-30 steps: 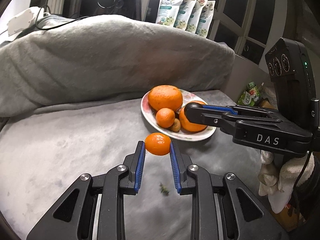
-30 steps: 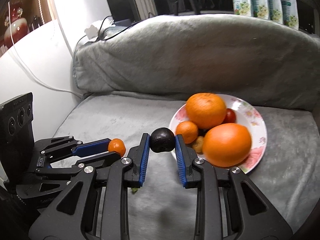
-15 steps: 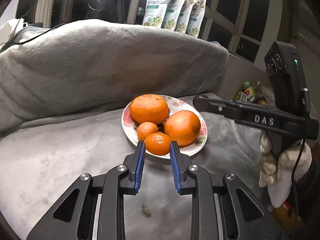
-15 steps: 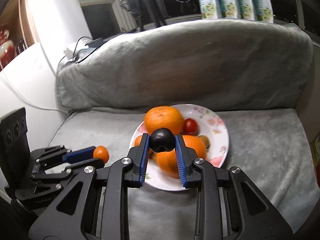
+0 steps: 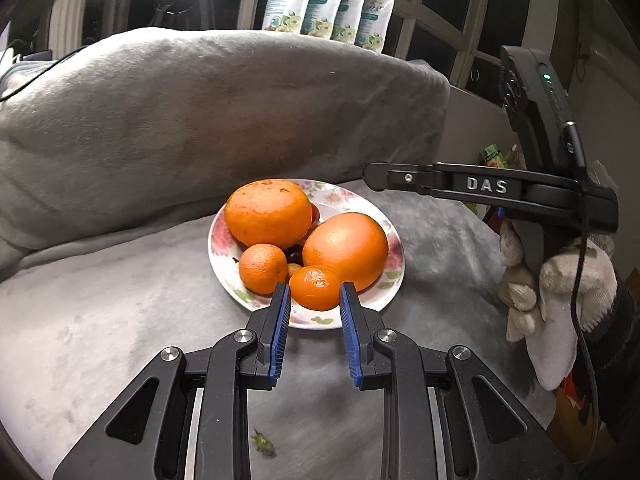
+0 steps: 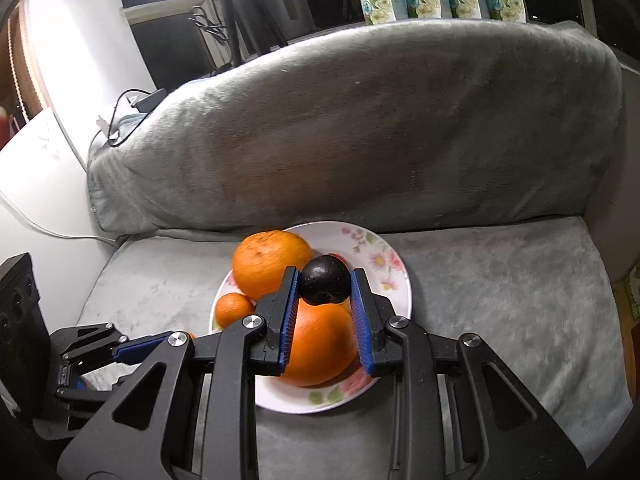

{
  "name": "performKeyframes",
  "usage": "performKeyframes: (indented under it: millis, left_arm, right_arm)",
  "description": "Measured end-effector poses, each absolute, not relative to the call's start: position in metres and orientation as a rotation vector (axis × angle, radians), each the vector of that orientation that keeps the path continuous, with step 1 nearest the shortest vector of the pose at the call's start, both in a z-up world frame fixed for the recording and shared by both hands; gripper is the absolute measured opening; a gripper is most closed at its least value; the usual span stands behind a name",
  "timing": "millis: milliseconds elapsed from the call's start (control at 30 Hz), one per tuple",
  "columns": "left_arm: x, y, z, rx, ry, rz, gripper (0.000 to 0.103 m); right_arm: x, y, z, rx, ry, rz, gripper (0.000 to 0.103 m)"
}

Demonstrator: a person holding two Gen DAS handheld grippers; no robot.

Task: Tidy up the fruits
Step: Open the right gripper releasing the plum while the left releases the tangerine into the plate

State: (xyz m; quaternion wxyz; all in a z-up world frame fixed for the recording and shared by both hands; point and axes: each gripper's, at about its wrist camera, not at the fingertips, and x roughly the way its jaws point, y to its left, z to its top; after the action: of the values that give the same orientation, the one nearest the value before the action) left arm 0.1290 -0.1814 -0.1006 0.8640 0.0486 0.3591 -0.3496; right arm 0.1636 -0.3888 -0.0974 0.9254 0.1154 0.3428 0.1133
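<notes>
A flowered white plate (image 5: 390, 280) (image 6: 394, 268) sits on the grey blanket. It holds two large oranges (image 5: 267, 213) (image 5: 346, 246), a small mandarin (image 5: 262, 268) and small dark fruits between them. My left gripper (image 5: 314, 298) is shut on a small mandarin (image 5: 314, 287) over the plate's near rim. My right gripper (image 6: 324, 286) is shut on a dark round fruit (image 6: 324, 280), held above the plate over the near large orange (image 6: 320, 344). The right gripper also shows side-on in the left wrist view (image 5: 370, 170), raised above the plate's right side.
A tall grey blanket-covered backrest (image 5: 200, 120) stands right behind the plate. Several pouches (image 5: 332, 4) line the window ledge. A small green scrap (image 5: 264, 444) lies on the blanket. A white wall and cable (image 6: 40, 224) are at the left.
Both grippers moved forward toward the plate with their fruits. The left mandarin now hangs over the plate's near rim, and the right gripper's dark fruit is above the plate.
</notes>
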Motion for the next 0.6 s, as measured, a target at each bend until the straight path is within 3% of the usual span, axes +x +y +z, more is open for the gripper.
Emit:
performKeyframes:
  millis: [600]
  left_arm:
    - [0.132, -0.188, -0.106, 0.119, 0.759, -0.725, 0.023]
  right_arm:
    - [0.192, -0.394, -0.114, 0.256, 0.752, 0.225, 0.027]
